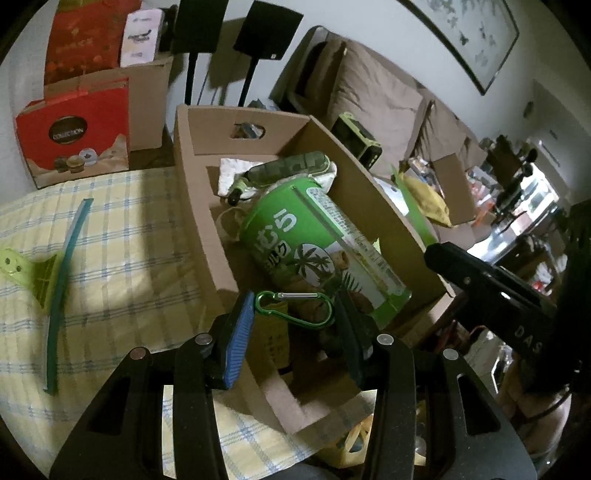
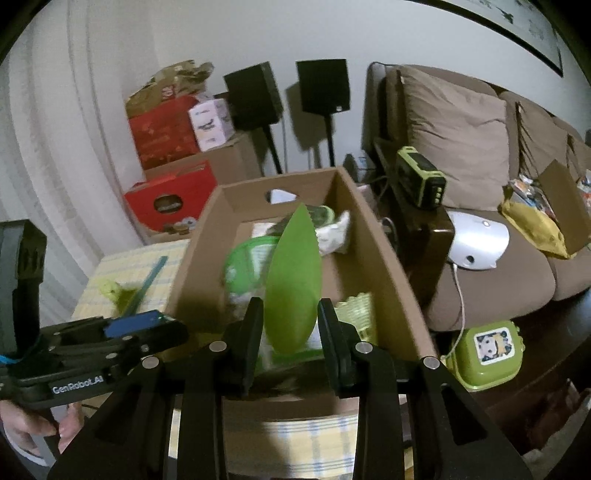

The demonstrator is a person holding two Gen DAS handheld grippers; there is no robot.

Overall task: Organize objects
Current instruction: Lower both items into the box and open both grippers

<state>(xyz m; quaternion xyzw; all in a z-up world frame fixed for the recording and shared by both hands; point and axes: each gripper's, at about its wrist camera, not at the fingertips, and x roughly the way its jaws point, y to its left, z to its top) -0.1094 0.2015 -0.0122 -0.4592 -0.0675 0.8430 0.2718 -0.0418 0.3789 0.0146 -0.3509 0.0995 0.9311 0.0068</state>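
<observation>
An open cardboard box (image 1: 199,177) stands on a yellow checked tablecloth (image 1: 122,258). It holds a large green snack canister (image 1: 310,240), a camouflage-patterned tool (image 1: 291,168) and white cloth. My left gripper (image 1: 291,314) is over the box's near end, shut on a green carabiner (image 1: 295,308). My right gripper (image 2: 291,328) is above the same box (image 2: 380,251), shut on a green leaf-shaped plastic piece (image 2: 293,280) that points upward. The left gripper also shows in the right wrist view (image 2: 147,325).
A teal strip (image 1: 64,280) and a lime plastic clip (image 1: 29,269) lie on the cloth to the left. Red boxes (image 1: 77,136) and speaker stands (image 1: 269,33) are behind. A brown sofa (image 2: 480,236) with clutter and a green lunchbox (image 2: 487,354) are to the right.
</observation>
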